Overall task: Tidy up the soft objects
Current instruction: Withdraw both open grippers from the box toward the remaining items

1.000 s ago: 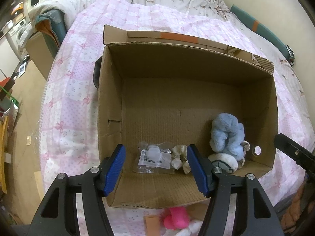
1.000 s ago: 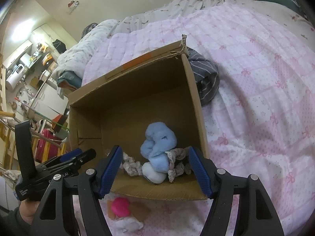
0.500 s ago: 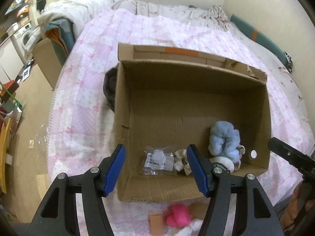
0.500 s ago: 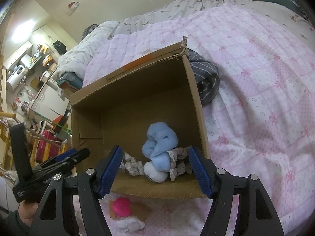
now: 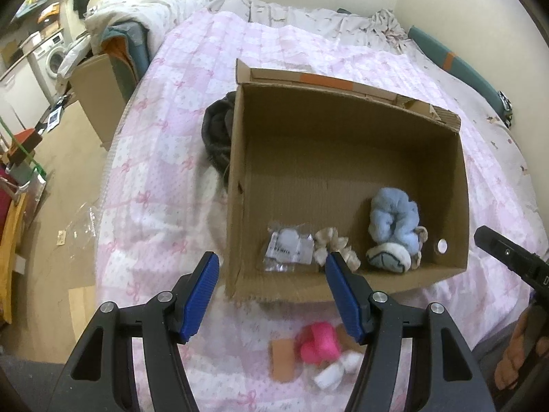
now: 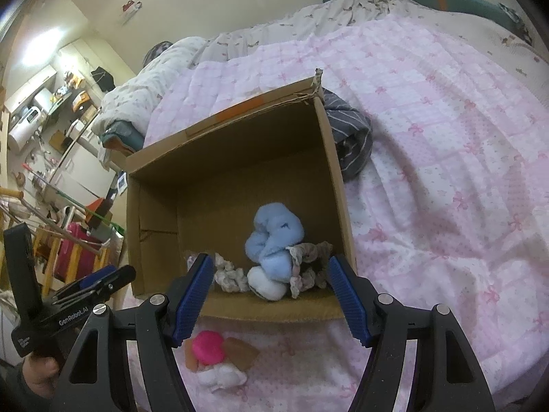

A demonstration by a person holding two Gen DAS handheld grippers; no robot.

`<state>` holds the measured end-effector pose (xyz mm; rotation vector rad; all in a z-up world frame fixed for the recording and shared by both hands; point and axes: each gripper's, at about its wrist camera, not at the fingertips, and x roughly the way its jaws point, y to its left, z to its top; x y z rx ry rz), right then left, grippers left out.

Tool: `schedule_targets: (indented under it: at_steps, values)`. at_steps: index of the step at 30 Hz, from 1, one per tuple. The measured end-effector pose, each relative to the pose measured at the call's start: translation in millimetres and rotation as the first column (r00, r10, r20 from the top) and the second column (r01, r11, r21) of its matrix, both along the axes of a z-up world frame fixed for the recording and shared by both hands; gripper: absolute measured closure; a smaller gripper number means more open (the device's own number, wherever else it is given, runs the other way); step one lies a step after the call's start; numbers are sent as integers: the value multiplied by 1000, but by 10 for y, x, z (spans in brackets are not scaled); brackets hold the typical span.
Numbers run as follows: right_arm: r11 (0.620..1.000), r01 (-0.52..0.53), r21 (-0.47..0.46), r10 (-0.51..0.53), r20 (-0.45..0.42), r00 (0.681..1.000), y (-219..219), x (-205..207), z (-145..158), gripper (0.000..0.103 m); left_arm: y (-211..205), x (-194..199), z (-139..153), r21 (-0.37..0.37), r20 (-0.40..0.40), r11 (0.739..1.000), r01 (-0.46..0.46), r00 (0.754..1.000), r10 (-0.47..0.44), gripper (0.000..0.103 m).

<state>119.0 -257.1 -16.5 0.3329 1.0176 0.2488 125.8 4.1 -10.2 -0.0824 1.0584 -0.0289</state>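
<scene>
An open cardboard box [image 5: 236,185] [image 6: 338,185] stands on the pink quilt. Inside it lie a fluffy blue roll [image 5: 394,218] [image 6: 274,237], a white rolled item [image 5: 387,259] [image 6: 267,283], beige crinkled fabric pieces [image 5: 334,243] [image 6: 230,274] and a clear plastic packet [image 5: 286,249]. In front of the box lie a bright pink soft ball [image 5: 319,343] [image 6: 207,341], a white piece [image 5: 331,374] [image 6: 221,376] and tan pieces [image 5: 283,360] [image 6: 243,352]. My left gripper [image 5: 271,295] is open and empty above the box's near edge. My right gripper [image 6: 271,297] is open and empty, also at the near edge.
A dark striped garment [image 5: 218,137] [image 6: 351,140] lies against the box's far side. The bed's edge and bare floor [image 5: 58,189] run to the left, with another cardboard box [image 5: 96,103] beside the bed. A rumpled duvet [image 5: 137,10] lies at the bed's head.
My left gripper has drawn back and up from the box, so the box looks smaller and the pink ball shows fully. The right gripper has hardly moved.
</scene>
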Motion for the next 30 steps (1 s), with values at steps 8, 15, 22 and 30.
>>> schedule_targets:
  at_steps: [8, 15, 22, 30]
  values:
    - [999, -7, -35, 7, 7, 1000, 62, -168, 24, 29, 80, -219, 1, -10, -10, 1000, -24, 1000, 24, 42]
    - [999, -27, -41, 27, -6, 1000, 163, -319, -14, 29, 177, -373, -10, -27, -23, 998, -65, 998, 65, 42]
    - [998, -57, -40, 56, -28, 998, 287, -478, -59, 29, 235, -477, -81, -34, -61, 995, -89, 994, 87, 42]
    - [997, -79, -20, 77, -65, 995, 361, -601, -144, 29, 294, -484, -336, -15, -154, 995, -98, 983, 95, 42]
